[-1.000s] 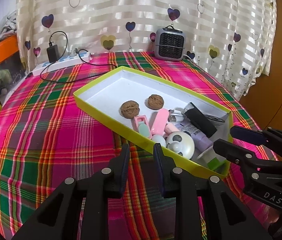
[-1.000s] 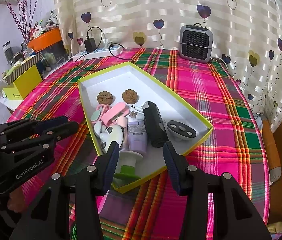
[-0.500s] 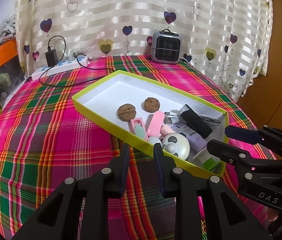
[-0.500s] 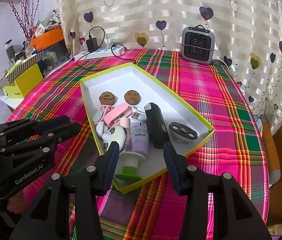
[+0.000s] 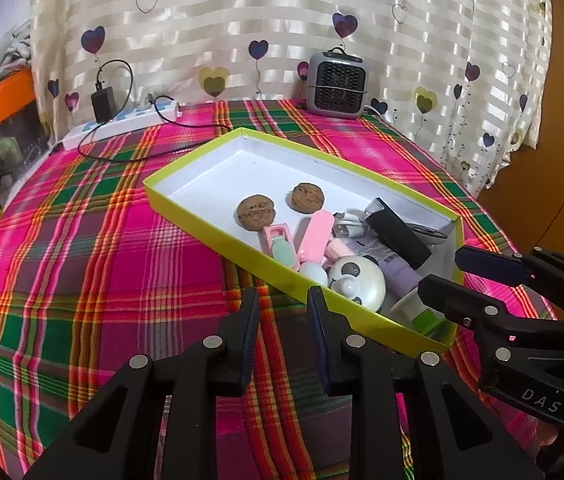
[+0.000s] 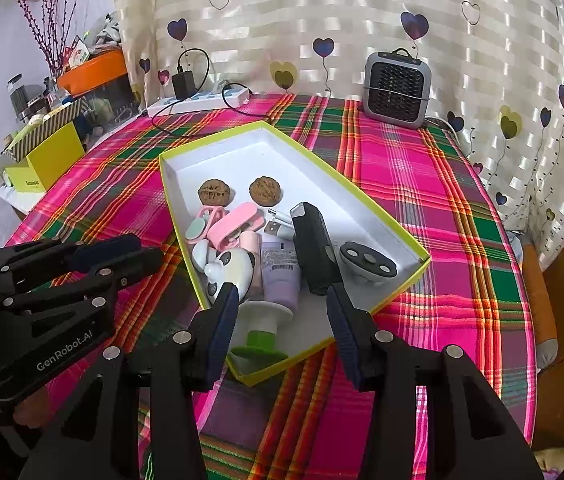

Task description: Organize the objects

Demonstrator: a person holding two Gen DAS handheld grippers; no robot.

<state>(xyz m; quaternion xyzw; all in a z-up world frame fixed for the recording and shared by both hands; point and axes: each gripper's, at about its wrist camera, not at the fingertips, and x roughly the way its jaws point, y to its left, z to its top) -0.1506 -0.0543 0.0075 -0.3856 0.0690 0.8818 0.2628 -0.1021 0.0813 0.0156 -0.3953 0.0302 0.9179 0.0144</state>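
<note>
A yellow-green box point(image 5: 198, 220) with a white floor point(image 6: 242, 156) lies slantwise on the plaid tablecloth. Its near end holds two walnuts point(image 5: 256, 212) point(image 5: 308, 198), a pink case point(image 6: 238, 222), a white panda gadget point(image 5: 356, 282), a purple tube point(image 6: 280, 272), a black device point(image 6: 316, 248), a grey round remote point(image 6: 368, 266) and a white bottle with a green cap point(image 6: 262, 328). My left gripper point(image 5: 282, 304) hovers over the cloth just short of the box's long side, narrowly open and empty. My right gripper point(image 6: 282, 300) hangs wide open above the box's near corner, touching nothing.
A small grey heater point(image 6: 396, 90) stands at the back by the heart-print curtain. A white power strip point(image 5: 122, 124) with a black charger and cable lies at the back left. Beyond the table's left edge sit a yellow carton point(image 6: 54, 156) and an orange bin point(image 6: 94, 72).
</note>
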